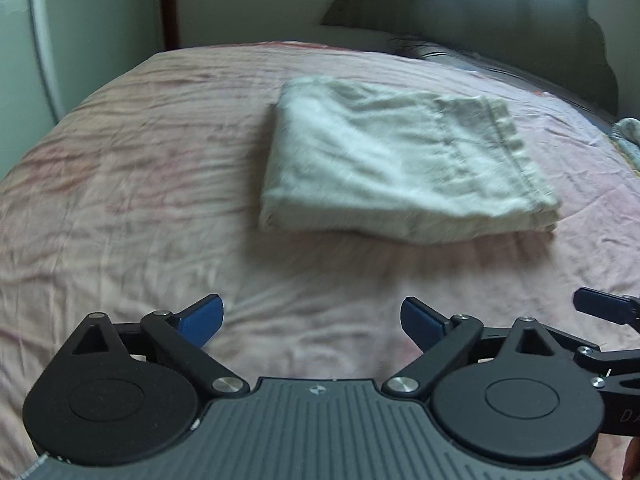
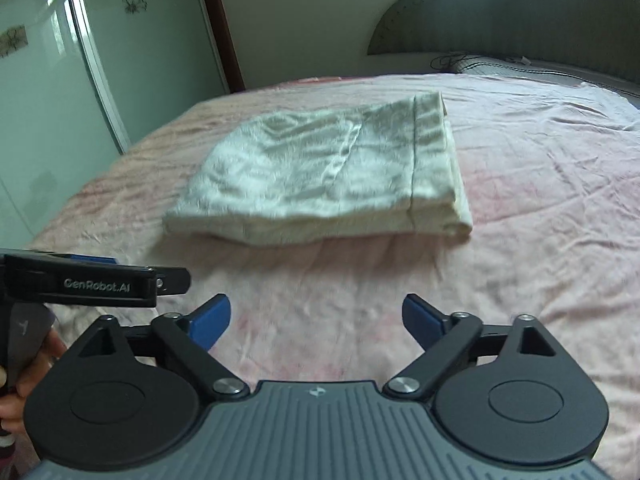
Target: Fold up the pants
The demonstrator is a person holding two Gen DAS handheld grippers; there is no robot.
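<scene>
1. The pants (image 1: 404,164), off-white and creased, lie folded into a compact rectangle on a pink bedsheet (image 1: 120,200) (its surface is wrinkled all over), toward the far half of the bed.
2. In the left wrist view the bundle sits ahead and to the right of centre, with a stitched hem band along its right edge and stacked layers showing at the near right corner.
3. The left gripper (image 1: 312,322) hangs over bare sheet short of the pants, its blue-padded fingers (image 1: 202,320) spread wide with nothing between them and nothing touching them.
4. The right gripper (image 2: 316,322) is likewise spread wide over bare sheet, empty, with the pants (image 2: 320,172) lying ahead of it and apart from its fingertips.
5. From the right wrist view the left gripper appears at the left edge as a black body with white lettering, a hand (image 2: 24,376) wrapped around its handle below.
6. From the left wrist view a black finger of the right gripper pokes in at the right edge, so the two tools sit side by side, near each other.
7. Behind the bed stand a dark, scalloped headboard (image 2: 520,12), a pale wall, and at the left a frosted glass door (image 2: 44,100) with a flower pattern.
8. Both views are slightly motion-blurred.
</scene>
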